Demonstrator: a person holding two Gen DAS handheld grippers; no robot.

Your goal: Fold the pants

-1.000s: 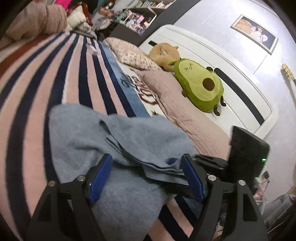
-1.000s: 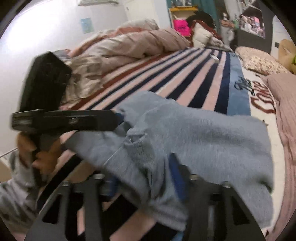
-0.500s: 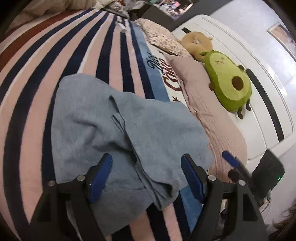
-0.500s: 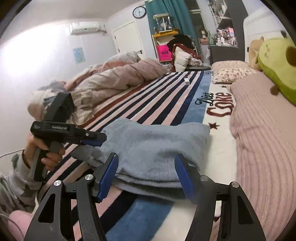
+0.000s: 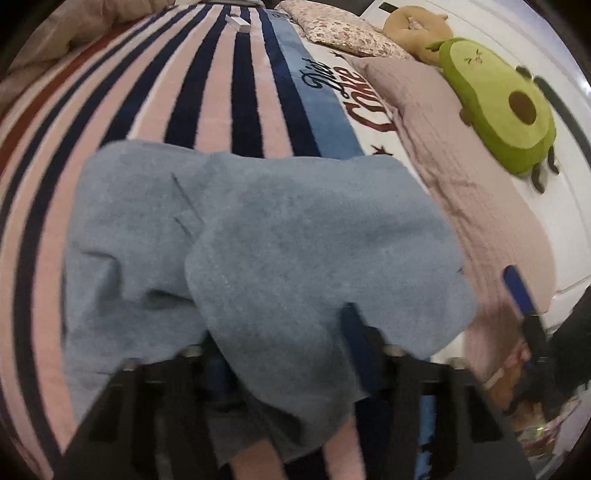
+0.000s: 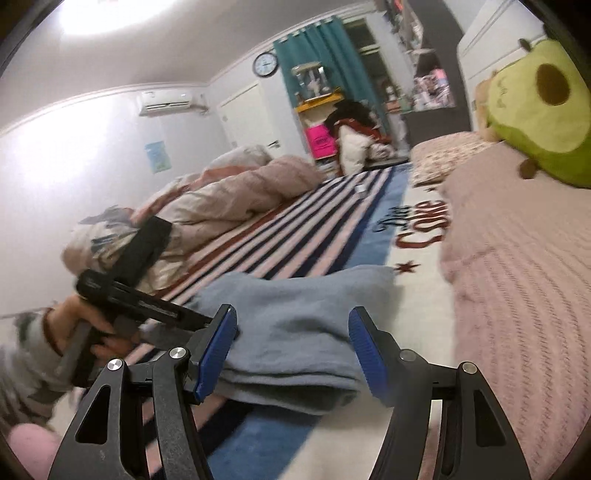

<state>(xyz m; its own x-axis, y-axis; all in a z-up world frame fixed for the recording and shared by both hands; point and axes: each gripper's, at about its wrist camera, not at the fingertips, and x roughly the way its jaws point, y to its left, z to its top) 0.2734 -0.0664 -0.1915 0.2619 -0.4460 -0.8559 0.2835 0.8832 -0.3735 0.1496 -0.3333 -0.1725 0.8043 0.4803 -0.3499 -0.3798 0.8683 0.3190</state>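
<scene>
The blue-grey pants (image 5: 280,236) lie folded in a stack on the striped blanket (image 5: 221,92). They also show in the right wrist view (image 6: 295,325). My left gripper (image 5: 284,350) is pushed in at the near edge, and cloth drapes over its fingers; one blue finger (image 5: 354,336) shows and the other is hidden. Its grip cannot be judged. It also shows from the side in the right wrist view (image 6: 199,321). My right gripper (image 6: 293,354) is open and empty, just off the pants' near end. One right finger (image 5: 519,291) shows in the left wrist view.
A pink pillow (image 5: 461,177) and an avocado plush (image 5: 498,107) lie at the right by the white headboard (image 5: 569,229). A bunched pink duvet (image 6: 221,199) lies at the far left of the bed. A small white box (image 5: 238,24) sits far up the blanket.
My left gripper has dropped forward into the pants' near edge and cloth now covers its fingers. My right gripper let go of the pants and pulled back and up, open.
</scene>
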